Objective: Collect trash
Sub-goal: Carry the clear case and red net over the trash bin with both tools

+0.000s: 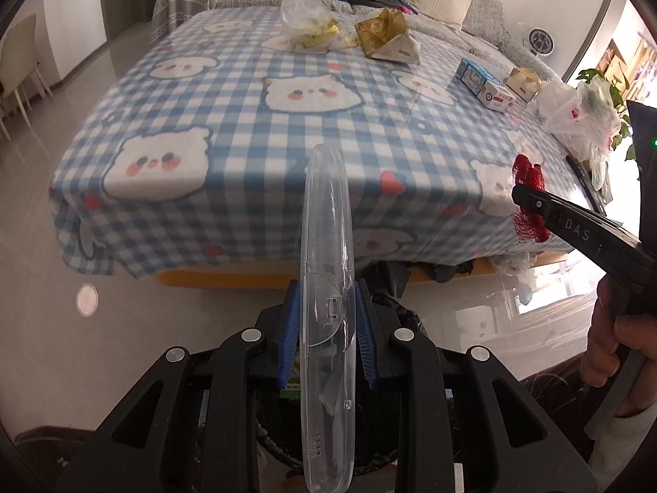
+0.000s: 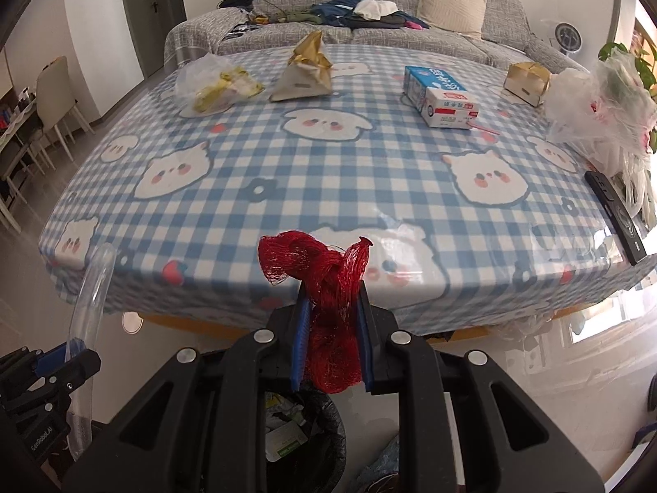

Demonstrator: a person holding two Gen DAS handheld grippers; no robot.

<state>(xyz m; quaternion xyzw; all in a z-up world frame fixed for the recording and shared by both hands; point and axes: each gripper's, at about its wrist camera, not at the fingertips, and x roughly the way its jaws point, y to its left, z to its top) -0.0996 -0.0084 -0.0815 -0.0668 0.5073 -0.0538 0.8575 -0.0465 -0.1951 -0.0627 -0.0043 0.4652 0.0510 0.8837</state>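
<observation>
My left gripper (image 1: 326,287) is shut on a long clear plastic case (image 1: 327,287), held edge-on and upright in front of the table. My right gripper (image 2: 331,285) is shut on a bunched red mesh net (image 2: 328,287); in the left wrist view that net (image 1: 529,180) shows at the right, clamped in the other gripper. Below both grippers stands a bin lined with a black bag (image 2: 304,431), with scraps inside. On the checked tablecloth (image 2: 328,156) lie a clear bag of yellow scraps (image 2: 213,86), a gold-and-white wrapper (image 2: 306,72), a blue-and-white carton (image 2: 439,94) and a small gold box (image 2: 527,82).
White plastic bags (image 2: 595,107) are heaped at the table's right edge beside a black remote (image 2: 616,213). A grey sofa (image 2: 369,8) strewn with clothes stands behind the table. Chairs (image 2: 57,94) stand at the far left. A person's hand (image 1: 616,345) holds the right gripper's handle.
</observation>
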